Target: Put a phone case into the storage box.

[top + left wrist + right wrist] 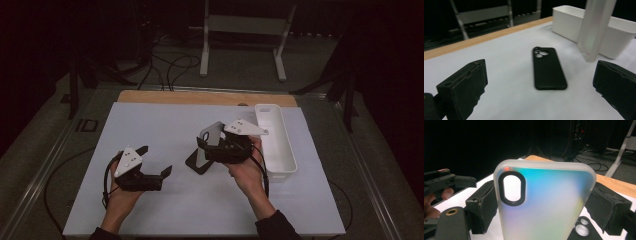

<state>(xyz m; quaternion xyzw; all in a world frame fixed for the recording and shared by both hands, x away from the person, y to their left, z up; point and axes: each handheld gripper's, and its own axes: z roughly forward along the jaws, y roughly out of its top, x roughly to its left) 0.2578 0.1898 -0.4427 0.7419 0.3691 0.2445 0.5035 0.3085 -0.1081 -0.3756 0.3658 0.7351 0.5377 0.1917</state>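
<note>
A frosted, translucent phone case (549, 202) with an oval camera cut-out stands upright between the jaws of my right gripper (546, 210), which is shut on its sides. In the high view that case (212, 131) hangs in the right gripper (206, 147) just above a black phone case (196, 163) lying flat on the white table. The black case (547, 68) lies back up with its camera holes at the far end, and the translucent case (596, 27) hangs over its right side. My left gripper (155, 160) is open and holds nothing, left of both cases; its jaws (541, 92) point at the black case.
A long white bin (275, 140) stands on the right side of the table, close behind the right gripper, also seen as the bin (616, 32). A wooden strip (200, 97) borders the table's far edge. Cables and a white metal stand (245, 30) are on the floor beyond.
</note>
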